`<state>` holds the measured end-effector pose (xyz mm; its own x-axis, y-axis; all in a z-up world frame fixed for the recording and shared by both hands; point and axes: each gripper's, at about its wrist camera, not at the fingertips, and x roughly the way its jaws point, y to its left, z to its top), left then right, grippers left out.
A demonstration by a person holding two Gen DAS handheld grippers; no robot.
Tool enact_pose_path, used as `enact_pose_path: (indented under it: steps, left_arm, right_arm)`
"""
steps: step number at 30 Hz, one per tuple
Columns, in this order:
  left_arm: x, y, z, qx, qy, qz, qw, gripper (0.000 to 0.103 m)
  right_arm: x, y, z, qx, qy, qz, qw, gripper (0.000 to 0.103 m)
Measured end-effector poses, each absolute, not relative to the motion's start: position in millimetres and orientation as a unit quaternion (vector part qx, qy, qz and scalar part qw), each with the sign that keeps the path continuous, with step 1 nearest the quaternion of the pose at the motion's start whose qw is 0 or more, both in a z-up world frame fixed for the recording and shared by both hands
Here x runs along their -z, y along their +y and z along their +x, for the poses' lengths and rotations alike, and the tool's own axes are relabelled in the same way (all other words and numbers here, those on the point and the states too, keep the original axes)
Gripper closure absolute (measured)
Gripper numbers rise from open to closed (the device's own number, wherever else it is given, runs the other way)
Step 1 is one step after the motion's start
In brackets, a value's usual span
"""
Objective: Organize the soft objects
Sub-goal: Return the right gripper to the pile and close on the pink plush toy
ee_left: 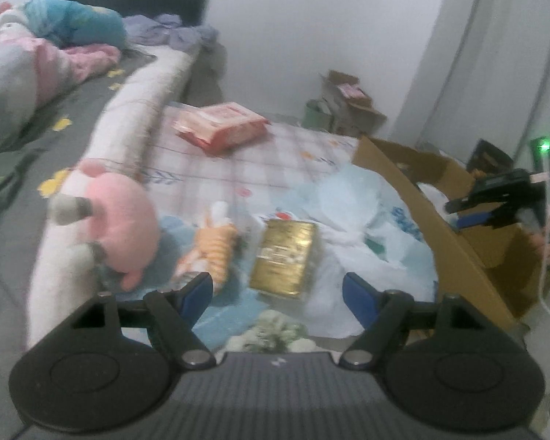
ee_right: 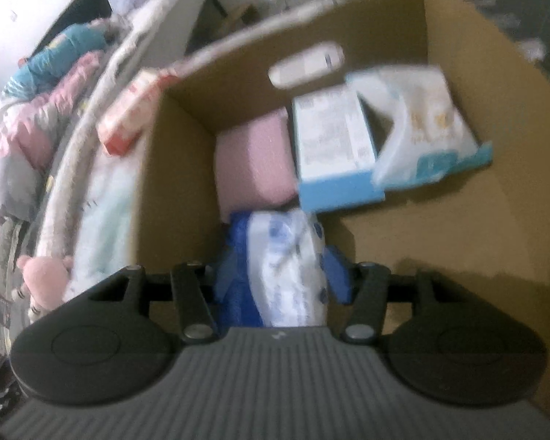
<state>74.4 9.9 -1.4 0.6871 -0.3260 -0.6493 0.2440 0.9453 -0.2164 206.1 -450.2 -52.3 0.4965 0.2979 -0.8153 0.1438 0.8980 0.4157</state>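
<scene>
Cardboard box point(ee_right: 458, 238) open beside the bed point(ee_left: 14, 190), with a pink cushion point(ee_right: 253, 161) and blue-white packs point(ee_right: 348, 154) inside. On the floor sheet point(ee_left: 238, 168): pink plush point(ee_left: 124, 220), gold tin point(ee_left: 286, 256). Left gripper point(ee_left: 278, 289) spread wide, empty, above the tin; right gripper point(ee_right: 282, 278) over the box, white-blue bag point(ee_right: 289, 267) between its fingers, grip unclear through blur.

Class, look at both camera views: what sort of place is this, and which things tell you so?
Most likely a bedroom at home. A bed with heaped bedding runs along the wall, a pink plush toy lies beside it, and a cardboard box stands on the floor.
</scene>
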Motion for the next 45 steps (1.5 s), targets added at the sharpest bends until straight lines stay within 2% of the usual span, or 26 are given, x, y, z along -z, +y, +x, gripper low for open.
enact_pose_path:
  steps: [6, 11, 18, 28, 34, 45]
  left_arm:
    - [-8, 36, 69, 0.112, 0.332, -0.056, 0.935, 0.024]
    - [-11, 55, 78, 0.055, 0.310, -0.038, 0.948, 0.024]
    - [-4, 81, 114, -0.008, 0.313, -0.019, 0.950, 0.023]
    - [22, 88, 167, 0.009, 0.356, -0.038, 0.934, 0.023]
    - [21, 81, 165, 0.045, 0.350, -0.047, 0.934, 0.023]
    - [25, 28, 133, 0.171, 0.346, -0.017, 0.922, 0.023]
  right_arm:
    - [-5, -413, 199, -0.114, 0.450, 0.236, 0.854, 0.044]
    - [-22, -344, 207, -0.210, 0.450, 0.242, 0.833, 0.041]
    - [-6, -214, 242, -0.323, 0.481, 0.253, 0.775, 0.041]
    - [37, -73, 315, -0.340, 0.524, 0.201, 0.755, 0.041]
    - [60, -61, 333, -0.351, 0.538, 0.207, 0.738, 0.041]
    - [61, -129, 300, -0.334, 0.562, 0.216, 0.725, 0.041]
